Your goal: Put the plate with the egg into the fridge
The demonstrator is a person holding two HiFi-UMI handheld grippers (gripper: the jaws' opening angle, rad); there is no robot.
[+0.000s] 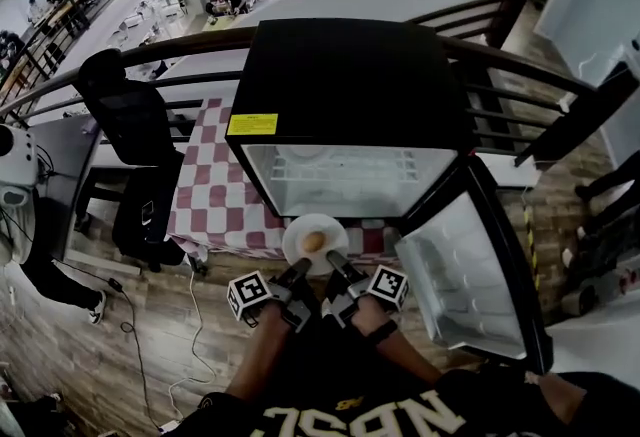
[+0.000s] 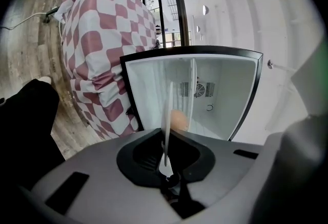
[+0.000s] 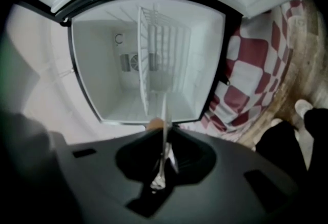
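Observation:
A white plate (image 1: 300,250) with a brown egg (image 1: 314,242) on it hangs just in front of the open fridge (image 1: 350,177). My left gripper (image 1: 298,273) is shut on the plate's near left rim, and my right gripper (image 1: 333,263) is shut on its near right rim. In the left gripper view the plate (image 2: 168,115) shows edge-on between the jaws, with the egg (image 2: 178,120) beyond. The right gripper view also has the plate (image 3: 164,120) edge-on, the egg (image 3: 155,124) peeking out, and the fridge's wire shelf (image 3: 148,59) ahead.
The fridge door (image 1: 470,275) stands open to the right. The fridge sits on a table under a red-and-white checked cloth (image 1: 215,195). A black office chair (image 1: 135,150) stands to the left. A railing (image 1: 520,85) runs behind the fridge. A cable (image 1: 195,345) lies on the wooden floor.

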